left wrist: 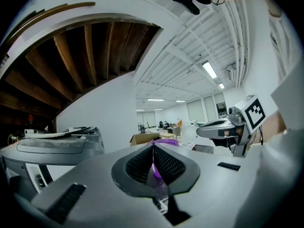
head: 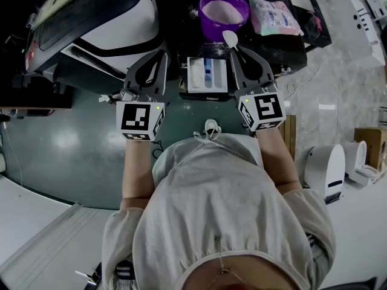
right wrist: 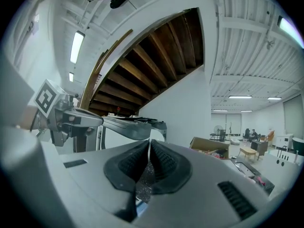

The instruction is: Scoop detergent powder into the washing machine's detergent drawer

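In the head view, a white detergent drawer (head: 207,75) with a blue insert stands pulled out between my two grippers. Behind it stands a purple tub (head: 224,9) of white powder. My right gripper (head: 237,53) is shut on the handle of a white spoon (head: 230,38), whose bowl lies at the tub's near rim. In the right gripper view a thin white sliver shows between the closed pads of that gripper (right wrist: 149,145). My left gripper (head: 161,55) is shut and holds nothing, just left of the drawer. In the left gripper view the tub's rim (left wrist: 165,142) shows past its tips (left wrist: 153,149).
A white and black washing machine (head: 103,17) fills the upper left. A pink and white detergent bag (head: 275,16) lies right of the tub on the dark top. A white appliance (head: 329,171) stands on the floor to the right. My body fills the lower half of the head view.
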A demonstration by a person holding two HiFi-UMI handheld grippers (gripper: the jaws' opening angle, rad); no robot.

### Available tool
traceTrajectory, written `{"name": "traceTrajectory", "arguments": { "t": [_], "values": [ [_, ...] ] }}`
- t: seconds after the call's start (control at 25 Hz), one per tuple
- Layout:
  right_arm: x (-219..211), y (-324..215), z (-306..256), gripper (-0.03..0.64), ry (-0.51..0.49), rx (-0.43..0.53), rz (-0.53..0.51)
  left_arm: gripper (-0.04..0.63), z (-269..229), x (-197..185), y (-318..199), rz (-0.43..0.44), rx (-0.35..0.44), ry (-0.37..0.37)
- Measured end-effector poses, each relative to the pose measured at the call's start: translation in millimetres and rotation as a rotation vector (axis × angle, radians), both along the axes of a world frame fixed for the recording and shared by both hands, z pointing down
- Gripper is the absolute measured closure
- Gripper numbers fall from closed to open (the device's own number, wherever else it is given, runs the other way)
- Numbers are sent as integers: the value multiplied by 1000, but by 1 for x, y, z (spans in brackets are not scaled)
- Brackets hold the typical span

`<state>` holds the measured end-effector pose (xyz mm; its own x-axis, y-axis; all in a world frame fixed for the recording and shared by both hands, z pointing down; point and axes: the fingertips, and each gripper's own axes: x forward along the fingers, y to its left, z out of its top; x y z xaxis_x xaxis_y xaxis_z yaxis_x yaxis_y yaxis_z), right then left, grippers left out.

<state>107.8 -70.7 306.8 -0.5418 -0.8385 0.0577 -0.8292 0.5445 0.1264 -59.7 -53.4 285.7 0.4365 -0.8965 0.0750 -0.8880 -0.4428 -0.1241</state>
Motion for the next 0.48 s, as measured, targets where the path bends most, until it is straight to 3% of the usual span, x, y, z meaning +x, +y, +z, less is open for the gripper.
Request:
{"name": "traceTrajectory", "arguments": {
  "t": [0.48],
  "values": [
    [-3, 4, 0, 609, 5, 13, -59, 572, -5, 6, -1, -7, 3, -3]
  ]
}}
